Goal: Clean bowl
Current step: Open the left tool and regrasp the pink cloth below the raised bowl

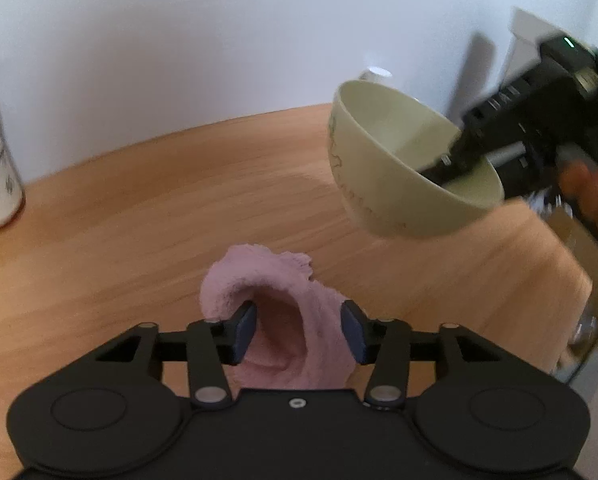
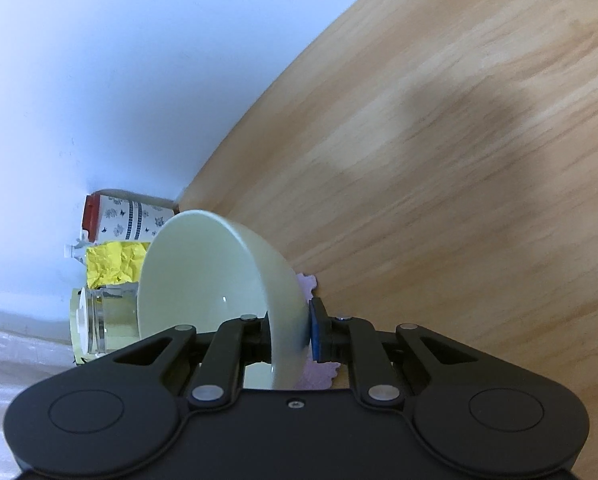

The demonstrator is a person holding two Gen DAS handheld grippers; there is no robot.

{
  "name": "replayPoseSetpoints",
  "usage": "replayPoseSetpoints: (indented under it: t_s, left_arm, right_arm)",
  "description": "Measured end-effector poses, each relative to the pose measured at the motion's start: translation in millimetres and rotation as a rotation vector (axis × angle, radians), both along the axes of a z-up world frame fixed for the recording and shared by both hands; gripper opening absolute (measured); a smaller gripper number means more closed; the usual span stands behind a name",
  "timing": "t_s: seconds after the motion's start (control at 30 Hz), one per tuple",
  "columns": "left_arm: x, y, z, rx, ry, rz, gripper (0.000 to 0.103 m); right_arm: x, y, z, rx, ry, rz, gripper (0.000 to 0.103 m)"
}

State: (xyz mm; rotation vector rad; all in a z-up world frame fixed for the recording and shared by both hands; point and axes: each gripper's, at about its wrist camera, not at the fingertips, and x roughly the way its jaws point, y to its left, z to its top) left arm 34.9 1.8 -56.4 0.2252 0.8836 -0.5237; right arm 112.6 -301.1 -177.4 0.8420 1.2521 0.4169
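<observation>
The pale cream, round ceramic bowl (image 1: 383, 168) has a faint line pattern along its outer wall and a clean, glossy inside. It is off the wooden worktop (image 1: 179, 200), tipped steeply on its side, its rim pinched between the pads of the right hand-held gripper (image 2: 291, 332). The pink, fluffy cleaning cloth (image 1: 287, 320) lies crumpled on the worktop, bunched up into a hollow fold, below and beside the bowl.

Glossy ceramic bowl (image 2: 203, 276); fluffy pink cloth (image 1: 283, 312); matt wood table (image 1: 139, 208).
</observation>
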Motion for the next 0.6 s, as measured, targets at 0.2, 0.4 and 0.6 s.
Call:
replayPoseSetpoints:
  t_s: [0.2,0.4,0.6]
  left_arm:
    - [5.3,3.1,13.6,0.068,-0.067,-0.071,0.084]
    - [27.0,-3.3,-8.2,0.147,-0.076,-0.142,0.090]
    - [47.1,-13.4,-31.8,0.131,-0.008,-0.183,0.081]
  right_arm:
    - [6.0,-7.3,2.1,-0.005,0.005,-0.026,0.016]
    - [6.5,-1.8,2.1,-0.005,0.025,-0.027,0.016]
    - [7.8,-5.0,4.0,-0.019,0.032,-0.046,0.016]
